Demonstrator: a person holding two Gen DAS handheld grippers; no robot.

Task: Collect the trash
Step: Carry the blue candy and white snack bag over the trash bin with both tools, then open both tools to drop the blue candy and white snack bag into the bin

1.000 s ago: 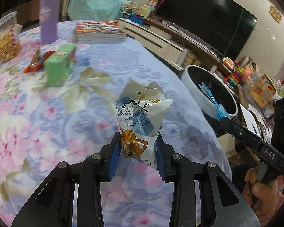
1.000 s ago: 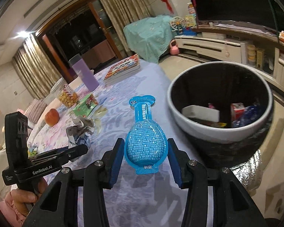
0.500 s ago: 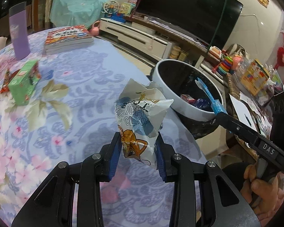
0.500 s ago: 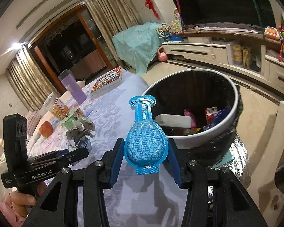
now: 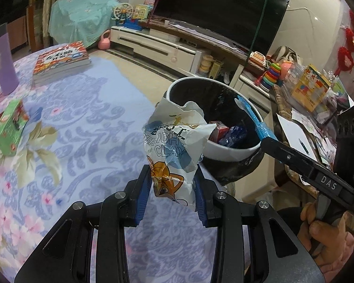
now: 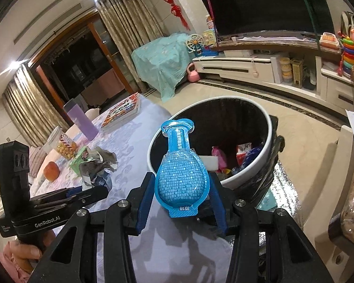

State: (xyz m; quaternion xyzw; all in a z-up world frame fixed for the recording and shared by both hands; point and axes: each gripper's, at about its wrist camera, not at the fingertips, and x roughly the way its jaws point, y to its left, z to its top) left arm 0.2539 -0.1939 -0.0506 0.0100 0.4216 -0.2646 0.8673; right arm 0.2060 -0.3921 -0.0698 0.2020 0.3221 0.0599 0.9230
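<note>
Relative to the frames a second ago, both grippers have been carried toward the trash bin [image 6: 266, 127], whose dark mouth is now seen larger and nearer, with more of the litter inside exposed. Ordered largest to smallest: the table [image 5: 87, 127], covered with a floral cloth, is shown at left in both views; the round bin, white-rimmed and lined in black, stands just beyond the table's right edge. A stack of books [image 5: 61, 61] and a purple bottle [image 5: 2, 63] are seen at the far left of the table, and a green carton [image 5: 9, 127] lies nearer. The left gripper [image 5: 172, 184] is closed on a crumpled clay wrapper [image 5: 174, 146], which is clamped upright between the blue pads; its upper part overlaps the bin's near rim in the left wrist view. The right gripper [image 6: 181, 200] is closed on a blue pouch [image 6: 180, 172], flask-shaped, held upright with its neck pointing away toward the near-left rim of the bin. Each gripper is visible from the other's camera, held by a hand [image 5: 325, 233]. Neither item is yet inside the bin.
</note>
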